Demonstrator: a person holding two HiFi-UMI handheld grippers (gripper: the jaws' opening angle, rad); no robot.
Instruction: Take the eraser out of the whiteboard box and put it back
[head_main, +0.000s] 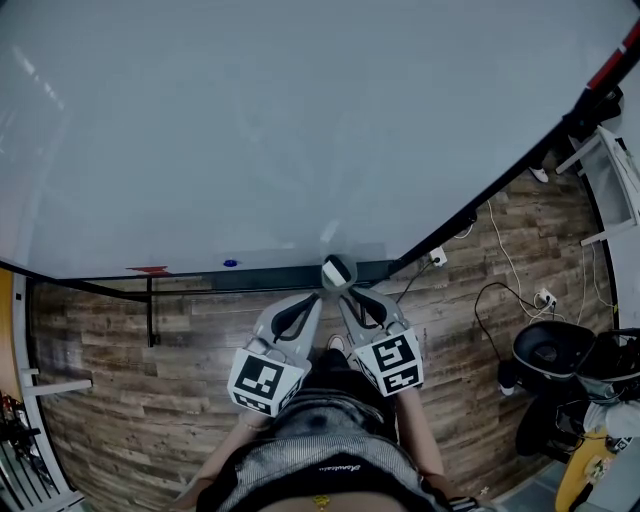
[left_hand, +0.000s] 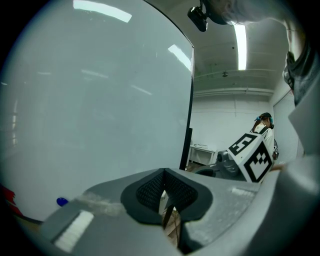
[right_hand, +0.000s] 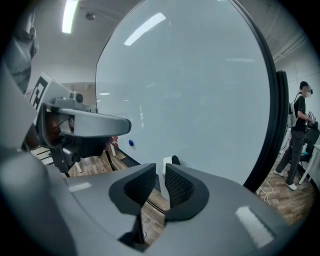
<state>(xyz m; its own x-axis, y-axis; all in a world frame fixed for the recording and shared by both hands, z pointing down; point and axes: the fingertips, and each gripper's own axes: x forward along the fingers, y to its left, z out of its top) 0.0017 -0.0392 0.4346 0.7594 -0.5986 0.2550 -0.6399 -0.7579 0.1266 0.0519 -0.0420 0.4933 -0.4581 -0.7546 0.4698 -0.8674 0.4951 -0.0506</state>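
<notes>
Two hand-held grippers aimed at an eraser on a whiteboard's tray, seen from above.

I stand facing a big blank whiteboard (head_main: 250, 120) w/ a wood floor (head_main: 120, 380) under it. The eraser (head_main: 338, 270), white w/ a black part, sits in the tray (head_main: 270, 277) along the board's lower edge, approx. mid-frame. My right gripper (head_main: 345, 297) points at it from just below; in the right gripper view its jaws stand a narrow slit apart w/ nothing pinched, and the eraser (right_hand: 170, 161) shows just beyond the tips. My left gripper (head_main: 312, 298) lies just beside it, also aimed at the tray; in the left gripper view its pads meet, nothing held. A small blue magnet (head_main: 231, 263) sticks to the board further left, well apart from the eraser.
</notes>
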